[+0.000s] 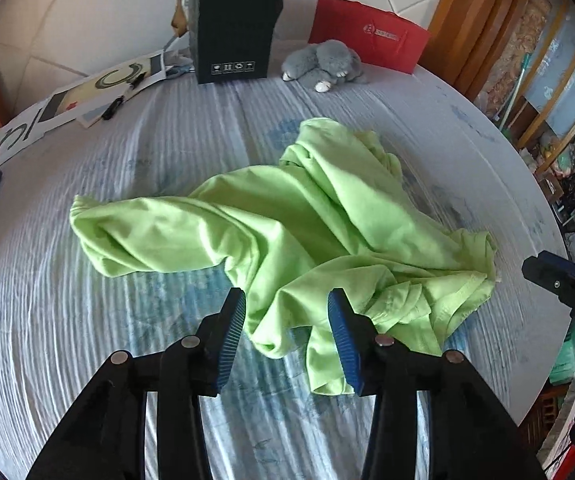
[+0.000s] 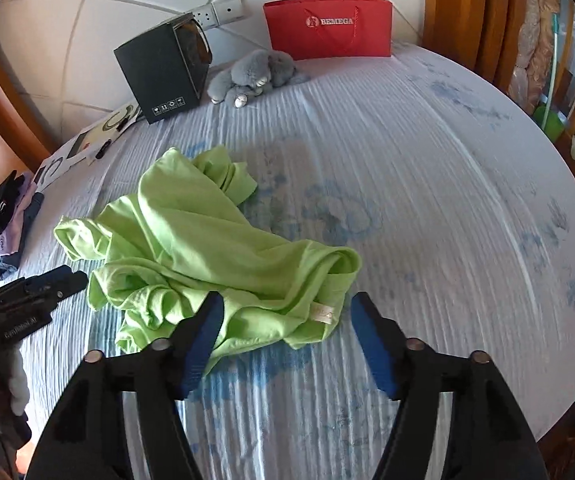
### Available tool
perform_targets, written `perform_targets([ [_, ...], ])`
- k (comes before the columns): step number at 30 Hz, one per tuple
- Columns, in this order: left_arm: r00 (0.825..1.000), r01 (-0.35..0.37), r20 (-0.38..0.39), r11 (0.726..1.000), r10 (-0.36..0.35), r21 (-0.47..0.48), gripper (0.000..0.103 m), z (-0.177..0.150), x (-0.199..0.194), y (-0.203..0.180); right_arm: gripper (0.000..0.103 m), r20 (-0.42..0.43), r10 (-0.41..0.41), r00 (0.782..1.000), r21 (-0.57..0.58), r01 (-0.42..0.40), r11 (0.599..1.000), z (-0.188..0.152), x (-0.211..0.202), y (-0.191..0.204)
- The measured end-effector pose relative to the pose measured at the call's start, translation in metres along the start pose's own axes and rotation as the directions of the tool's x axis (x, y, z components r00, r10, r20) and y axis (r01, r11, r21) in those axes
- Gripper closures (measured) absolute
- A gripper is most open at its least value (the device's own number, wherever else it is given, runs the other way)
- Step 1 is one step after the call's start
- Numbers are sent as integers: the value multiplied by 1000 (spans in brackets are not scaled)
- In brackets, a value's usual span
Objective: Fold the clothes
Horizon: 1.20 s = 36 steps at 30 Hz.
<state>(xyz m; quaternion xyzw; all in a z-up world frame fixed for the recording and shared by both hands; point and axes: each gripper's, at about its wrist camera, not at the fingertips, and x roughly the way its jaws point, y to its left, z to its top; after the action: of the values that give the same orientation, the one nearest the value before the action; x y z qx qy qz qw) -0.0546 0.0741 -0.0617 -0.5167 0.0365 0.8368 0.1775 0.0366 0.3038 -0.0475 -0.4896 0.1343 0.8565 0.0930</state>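
I see the green shirt (image 1: 287,220) lying crumpled in a heap on the bed (image 1: 167,152), held by neither tool. My left gripper (image 1: 285,336) hangs over its near edge with jaws apart and empty; my right gripper (image 2: 285,340) likewise stands open above the hem. At the headboard a black bag (image 1: 233,28) and a red bag (image 2: 327,26) stand upright; I cannot tell their contents. A grey plush toy (image 1: 323,64) lies between them.
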Motion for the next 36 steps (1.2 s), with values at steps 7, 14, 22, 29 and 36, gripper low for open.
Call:
perform_targets([
  [7, 998, -12, -64, 999, 14, 36, 59, 0, 39, -19, 37, -74, -13, 997, -22, 12, 1000, 7, 35, -7],
  [14, 995, -24, -100, 999, 27, 39, 81, -3, 60, -16, 22, -168, -15, 986, -70, 3, 998, -1, 80, 0],
  [22, 998, -40, -39, 999, 40, -2, 99, 3, 13, 6, 92, -55, -45, 997, -141, 37, 989, 15, 54, 16],
  [29, 1000, 12, -4, 1000, -12, 8, 94, -5, -24, 4, 102, 130, -232, 964, 23, 231, 973, 57, -15, -51],
  [36, 996, -78, 33, 997, 79, -31, 70, 21, -18, 38, 67, 43, -131, 991, 28, 129, 991, 40, -5, -49],
])
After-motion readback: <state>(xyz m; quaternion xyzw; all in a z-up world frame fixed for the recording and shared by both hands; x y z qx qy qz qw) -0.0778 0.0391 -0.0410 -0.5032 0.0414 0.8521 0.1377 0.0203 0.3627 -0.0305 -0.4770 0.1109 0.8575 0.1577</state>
